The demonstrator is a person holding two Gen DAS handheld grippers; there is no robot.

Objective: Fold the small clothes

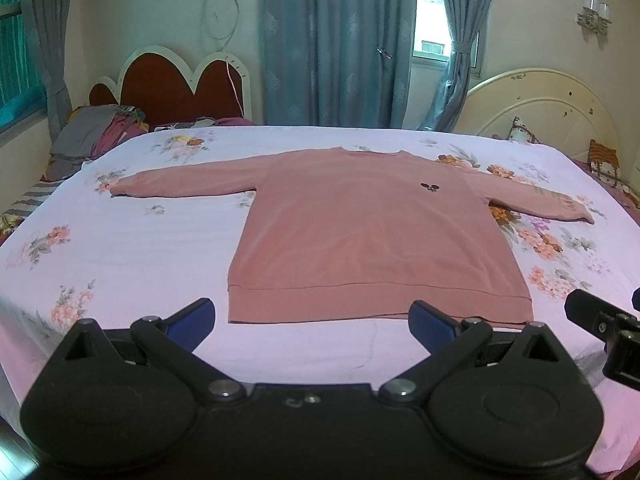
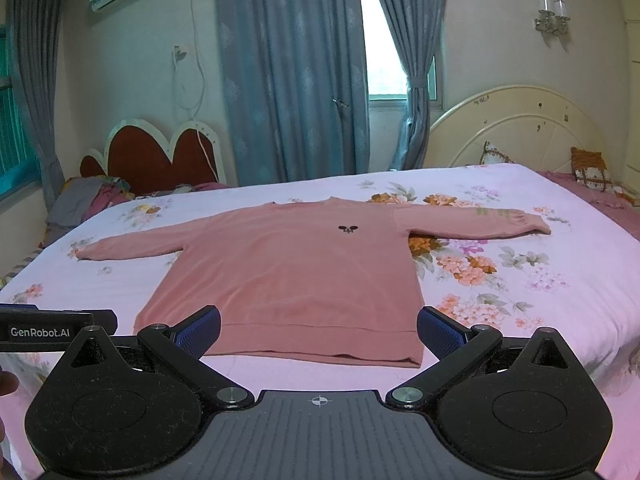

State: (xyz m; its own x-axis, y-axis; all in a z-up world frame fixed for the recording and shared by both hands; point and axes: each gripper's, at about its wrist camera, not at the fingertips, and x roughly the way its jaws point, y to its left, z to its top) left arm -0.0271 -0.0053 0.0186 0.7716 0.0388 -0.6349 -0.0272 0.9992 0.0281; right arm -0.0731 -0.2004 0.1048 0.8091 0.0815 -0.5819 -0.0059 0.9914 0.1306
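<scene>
Floral bedsheet (image 1: 120,264) under a pink sweatshirt (image 1: 372,240) lying flat, sleeves spread — nothing folded yet, as I judge it. My left hand-held gripper (image 1: 312,320) and right hand-held gripper (image 2: 319,330) hover near the hem, jaws spread, empty — every fold remains.

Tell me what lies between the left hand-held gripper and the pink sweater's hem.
Only bare floral bedsheet separates the left hand-held gripper from the pink sweater, per the left wrist view.

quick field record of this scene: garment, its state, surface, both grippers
garment: pink sweatshirt
state: spread flat, front up, both sleeves out, unfolded
logo: small dark emblem on chest
surface: floral bedsheet
left gripper: open, above the hem, holding nothing
right gripper: open, above the hem, holding nothing
</scene>
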